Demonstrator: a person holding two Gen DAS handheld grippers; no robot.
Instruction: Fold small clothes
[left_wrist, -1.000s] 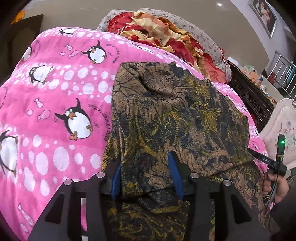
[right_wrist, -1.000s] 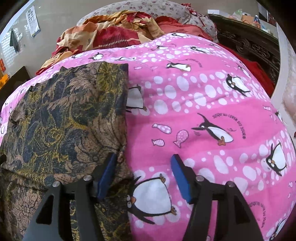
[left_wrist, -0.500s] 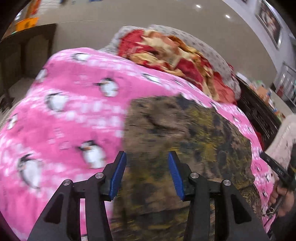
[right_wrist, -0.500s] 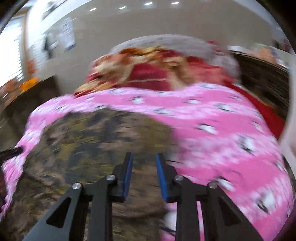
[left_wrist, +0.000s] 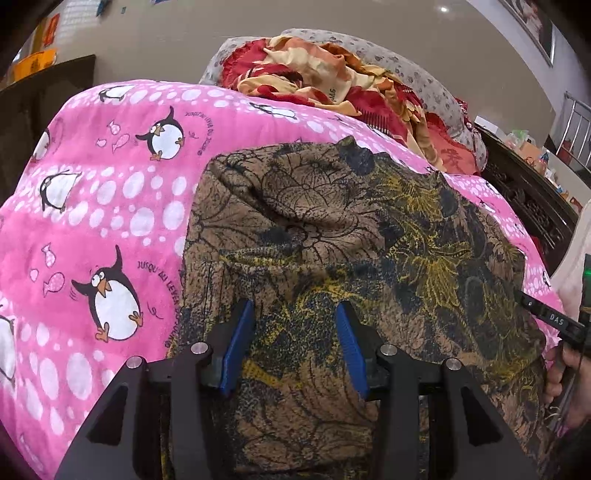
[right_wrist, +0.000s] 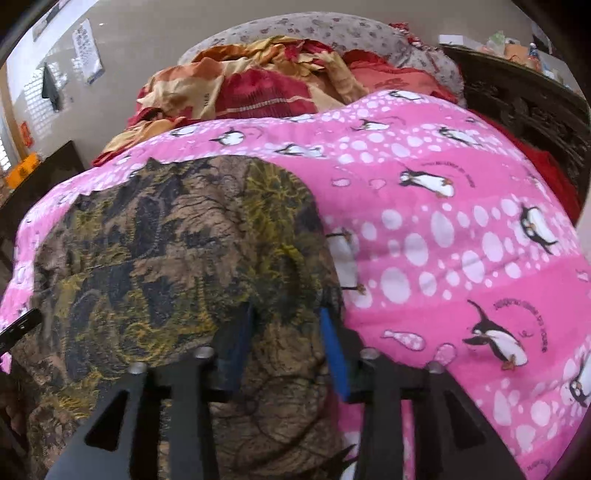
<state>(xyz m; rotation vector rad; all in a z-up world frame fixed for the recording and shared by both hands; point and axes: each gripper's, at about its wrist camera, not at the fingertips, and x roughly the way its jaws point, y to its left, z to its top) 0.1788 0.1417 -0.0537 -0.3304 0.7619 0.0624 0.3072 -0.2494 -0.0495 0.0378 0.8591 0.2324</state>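
A brown garment (left_wrist: 351, 240) with a dark blue and yellow floral print lies spread on a pink penguin blanket (left_wrist: 110, 206). It also shows in the right wrist view (right_wrist: 177, 258). My left gripper (left_wrist: 293, 339) is open, its blue pads (left_wrist: 238, 343) standing over the garment's near left part. My right gripper (right_wrist: 288, 343) is open over the garment's near right edge, its right pad (right_wrist: 334, 354) beside the blanket (right_wrist: 443, 240). Whether either gripper touches the cloth I cannot tell.
A heap of red and orange cloth (left_wrist: 332, 81) and a grey spotted pillow (left_wrist: 436, 88) lie at the far end. A dark carved wooden bed frame (right_wrist: 524, 96) runs along the right. The right gripper's handle and hand (left_wrist: 565, 354) show at the left view's right edge.
Both grippers lifted off the garment, swung up and came back down over it. The right gripper narrowed and has opened again, now over the garment's right edge.
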